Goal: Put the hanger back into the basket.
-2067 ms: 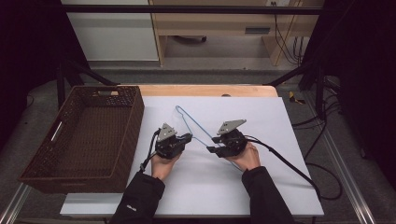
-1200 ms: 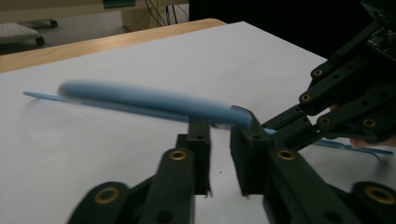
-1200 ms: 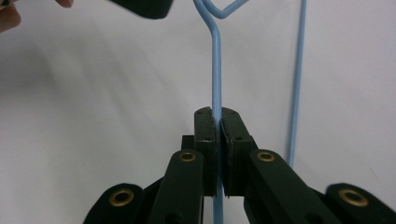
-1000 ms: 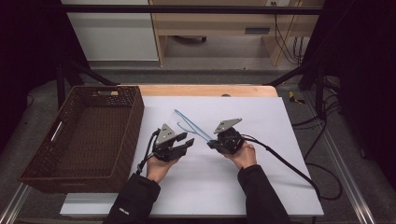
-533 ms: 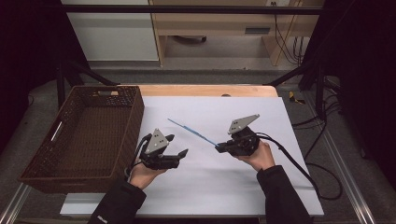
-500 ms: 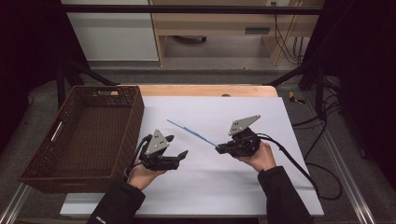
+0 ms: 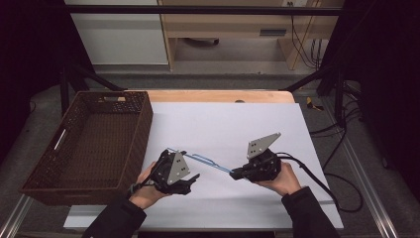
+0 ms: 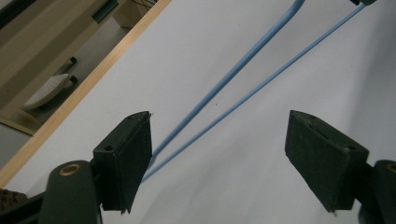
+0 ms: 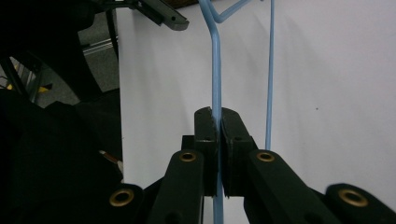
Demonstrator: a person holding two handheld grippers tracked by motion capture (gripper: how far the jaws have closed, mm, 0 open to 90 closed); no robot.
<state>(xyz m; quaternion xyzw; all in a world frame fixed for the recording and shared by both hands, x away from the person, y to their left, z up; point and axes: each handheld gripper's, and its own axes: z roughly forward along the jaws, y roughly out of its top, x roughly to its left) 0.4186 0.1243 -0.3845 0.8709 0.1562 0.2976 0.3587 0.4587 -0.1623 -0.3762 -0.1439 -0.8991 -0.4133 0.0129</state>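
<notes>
A thin blue wire hanger (image 7: 203, 161) hangs low over the white table sheet (image 7: 223, 119). My right gripper (image 7: 234, 173) is shut on one of its wires. In the right gripper view the pads (image 9: 216, 116) pinch the hanger (image 9: 215, 70), and a second wire runs alongside to the right. My left gripper (image 7: 190, 179) sits at the hanger's other end. Its jaws have just been opening. In the left gripper view they (image 8: 219, 135) stand wide apart, and the hanger's two wires (image 8: 243, 58) run away ahead between them, untouched by either pad.
A dark brown wicker basket (image 7: 49, 168) stands at the table's left. The wooden table edge (image 7: 218, 95) runs along the far side, with cabinets behind. A black cable (image 7: 322, 183) trails from the right gripper across the sheet's right side.
The left gripper let go of the hanger and opened. Both hands drew back toward the near edge and apart. The hanger now lies flatter, held by the right gripper alone.
</notes>
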